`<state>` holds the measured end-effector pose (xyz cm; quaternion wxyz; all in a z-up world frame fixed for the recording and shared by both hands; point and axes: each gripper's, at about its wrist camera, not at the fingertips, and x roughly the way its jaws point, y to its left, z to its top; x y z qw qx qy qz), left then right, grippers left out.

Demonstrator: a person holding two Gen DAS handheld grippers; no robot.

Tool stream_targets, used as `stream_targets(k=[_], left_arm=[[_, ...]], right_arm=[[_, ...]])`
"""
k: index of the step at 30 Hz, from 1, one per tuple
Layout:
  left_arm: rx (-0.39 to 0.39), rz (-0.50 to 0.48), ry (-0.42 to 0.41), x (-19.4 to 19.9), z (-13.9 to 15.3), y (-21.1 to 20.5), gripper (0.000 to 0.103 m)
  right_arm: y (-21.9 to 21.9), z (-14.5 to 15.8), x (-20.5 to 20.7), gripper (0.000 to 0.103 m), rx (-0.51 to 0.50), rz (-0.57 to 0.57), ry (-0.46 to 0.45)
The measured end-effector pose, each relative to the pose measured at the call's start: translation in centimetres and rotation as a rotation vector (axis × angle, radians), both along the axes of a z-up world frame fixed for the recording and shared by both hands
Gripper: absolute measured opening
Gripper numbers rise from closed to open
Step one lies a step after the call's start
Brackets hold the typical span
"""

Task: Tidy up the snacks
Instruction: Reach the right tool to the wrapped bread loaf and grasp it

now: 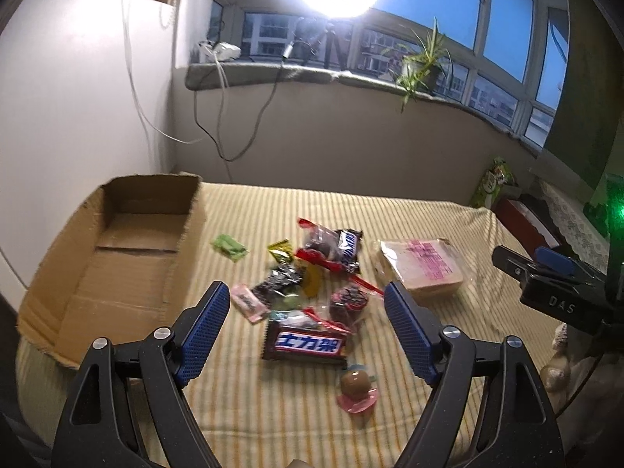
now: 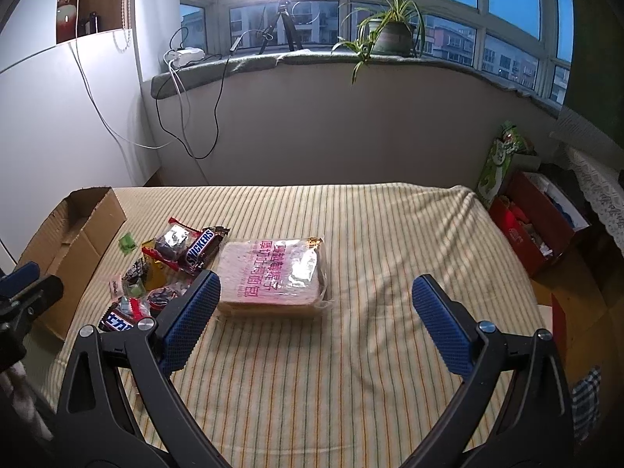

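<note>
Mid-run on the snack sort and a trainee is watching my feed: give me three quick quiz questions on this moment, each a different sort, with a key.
1. True or false: the cardboard box already has snacks in it.
2. Multiple choice: the bagged bread lies (A) inside the box, (B) on the striped cloth to the right of the snack pile, (C) in the right gripper.
3. Fill in: the left gripper hangs with its jaws ___ above the snack pile, with the Snickers bar between its fingers in the view.

Key
1. False: its floor is bare.
2. B
3. open
</note>
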<state>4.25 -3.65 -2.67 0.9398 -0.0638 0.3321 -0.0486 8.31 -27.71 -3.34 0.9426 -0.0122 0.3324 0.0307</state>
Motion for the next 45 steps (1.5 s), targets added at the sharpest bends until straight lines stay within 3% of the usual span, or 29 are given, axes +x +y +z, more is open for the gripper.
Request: stream_targets(k=[4,11,21,29,37,45], left_arm=[[-0.059,-0.051,0.044,1.2,-1.0,-1.0,0.08],[-0.169,-0.13,0.129,4.0,-2.8,-3.1,0.066],[-0.303,-0.222,0.219,8.2,-4.5,-5.3,0.052],[-0.301,-0.254,0.26,9.8,-5.6,-6.2,0.05],[-0.299,-0.281,0.295,10.6,-6.5,-6.1,0.05],[-0.247,-0.313,0.305,11.3,-6.5,-7.3,0.05]], right_arm=[[-1.0,-1.3,1.5,0.091,0.054,0.051,0.052],[-2.8,-3.1,4.6,0.083,0.205,0.128,0.193],[-3.6,-4.5,7.7,0.081,0.27,0.191,0.29],[-4.1,-6.3,9.9,0.065,0.364,0.215,0.393],[-4.5,-7.9,11.1,0.062,0.47,0.235,0.483],[-3.8,-7.9,11.3,0.057,0.433,0.244,0.491]])
